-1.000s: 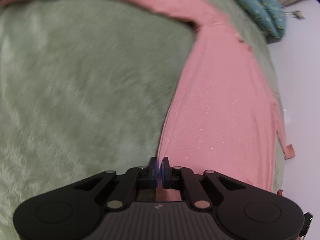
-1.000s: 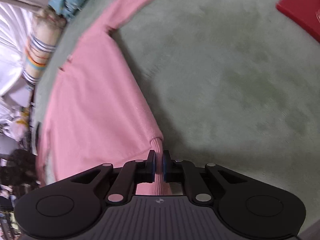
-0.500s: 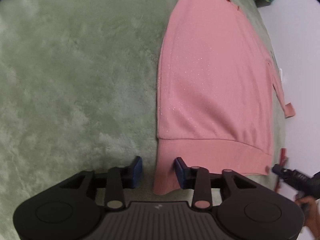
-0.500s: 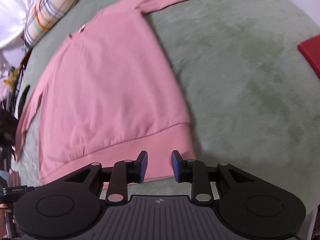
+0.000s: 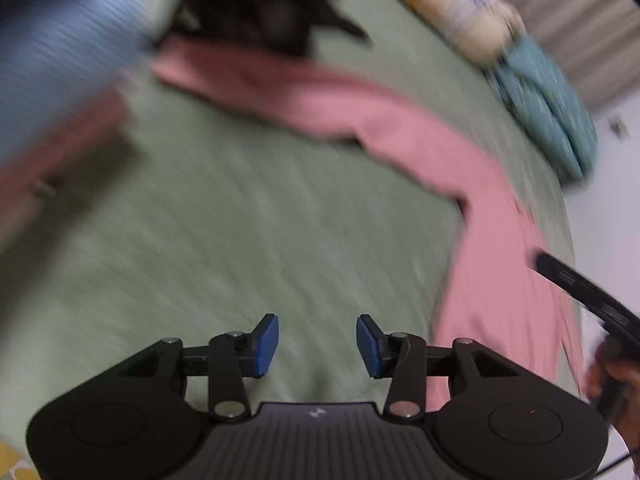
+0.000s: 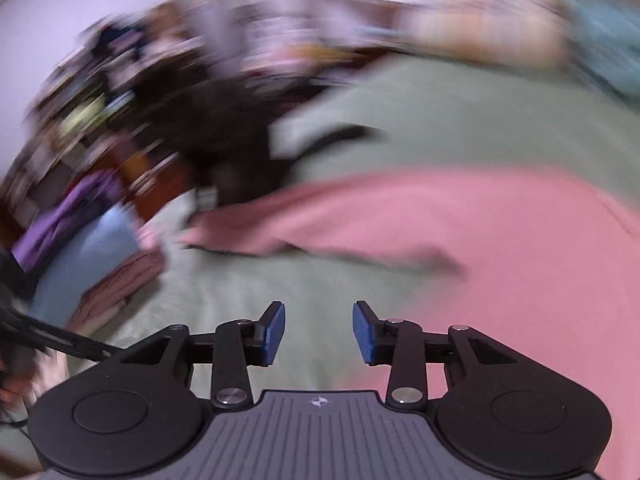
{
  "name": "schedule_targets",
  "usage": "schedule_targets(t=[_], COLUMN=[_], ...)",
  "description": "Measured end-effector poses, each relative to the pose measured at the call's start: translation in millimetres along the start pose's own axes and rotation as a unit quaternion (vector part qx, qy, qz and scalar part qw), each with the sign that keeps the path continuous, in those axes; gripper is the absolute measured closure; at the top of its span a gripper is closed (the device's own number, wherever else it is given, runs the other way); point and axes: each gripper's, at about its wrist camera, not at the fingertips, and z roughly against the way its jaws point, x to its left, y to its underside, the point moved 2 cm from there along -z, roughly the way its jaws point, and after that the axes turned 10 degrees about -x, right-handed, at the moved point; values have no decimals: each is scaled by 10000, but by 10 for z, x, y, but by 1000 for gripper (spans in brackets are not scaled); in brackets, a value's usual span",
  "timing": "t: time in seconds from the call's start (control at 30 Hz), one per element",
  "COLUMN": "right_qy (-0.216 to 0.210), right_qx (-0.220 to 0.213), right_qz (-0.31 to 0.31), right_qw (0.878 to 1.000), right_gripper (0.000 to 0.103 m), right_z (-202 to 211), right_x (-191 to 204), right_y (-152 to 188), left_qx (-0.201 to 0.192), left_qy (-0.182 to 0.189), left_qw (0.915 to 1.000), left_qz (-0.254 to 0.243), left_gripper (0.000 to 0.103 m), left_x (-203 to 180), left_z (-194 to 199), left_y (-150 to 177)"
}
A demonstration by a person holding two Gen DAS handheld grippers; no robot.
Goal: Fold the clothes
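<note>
- Pink sweater [image 5: 492, 208], just one, lies spread on the green blanket [image 5: 240, 220]
- Two grippers, left gripper [image 5: 317, 346] and right gripper [image 6: 319, 333], both opening with nothing between their blue pads

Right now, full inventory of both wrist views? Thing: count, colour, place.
pink sweater: 1, pink, spread flat on the blanket, one sleeve stretched out sideways
blanket: 1, pale green, covers the bed under the sweater
teal bedding: 1, teal, patterned, far edge of the bed
striped pillow: 1, cream with orange and blue stripes, beside the teal bedding
light blue cloth: 1, blurred, left edge
purple cloth: 1, blurred, off the bed
left gripper: 1, black with blue pads, jaws opening, nothing between them
right gripper: 1, black with blue pads, jaws opening, nothing between them
</note>
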Motion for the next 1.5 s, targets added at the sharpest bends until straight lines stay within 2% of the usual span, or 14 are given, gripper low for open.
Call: schedule_targets(t=[0.1, 0.17, 0.3, 0.37, 0.43, 0.47, 0.5, 0.67, 0.8, 0.9, 1.0, 1.17, 1.3, 1.5], right_qy=[-734, -1043, -1031, -981, -796, -706, -659, -312, 119, 580, 1371, 2784, 2936, 2367], right_qx=[358, 373, 414, 793, 931, 875, 881, 394, -375, -862, -1370, -1621, -1496, -1900], right_qz=[1415, 2367, 3184, 3714, 4151, 4232, 4142, 2268, 598, -346, -1475, -2887, -3733, -5494], right_qw=[9866, 9653, 9414, 9199, 9015, 8990, 9035, 9726, 9974, 9940, 9699, 9016, 8672, 7785], right_gripper=[64, 64, 61, 60, 66, 83, 97, 97, 97, 97, 97, 97, 96, 66], right_z=[-1100, -1731, -2382, -2732, -2916, -2975, -2995, -2459, -1417, -789, 85, 1144, 1375, 1664], right_x=[614, 1051, 1532, 1783, 1873, 1890, 1877, 1419, 570, -82, -984, -2267, -2724, -3065], right_y=[-128, -152, -178, -90, -3, 6, -27, -495, -811, -895, -817, -73, 638, 1601], left_qx=[-467, -608, -781, -754, -693, -661, -652, -609, -515, -451, -306, 41, 274, 492], left_qy=[-66, -194, -406, -531, -648, -695, -705, -520, -142, 97, 344, 603, 681, 603], left_qw=[9989, 9979, 9960, 9954, 9952, 9951, 9951, 9956, 9980, 9989, 9986, 9965, 9932, 9919], left_qz=[-80, -124, 127, 269, 256, 251, 253, 486, 351, 61, -249, -584, -907, -1001], left_gripper=[61, 61, 61, 61, 61, 61, 61, 62, 62, 62, 62, 62, 62, 61], left_x=[212, 326, 512, 665, 728, 759, 761, 686, 331, 24, -355, -839, -1152, -1320], left_z=[351, 539, 725, 798, 842, 862, 874, 772, 558, 409, 196, -109, -243, -290], left_y=[-138, -221, -234, -223, -202, -202, -195, -183, -229, -300, -352, -312, -262, -297])
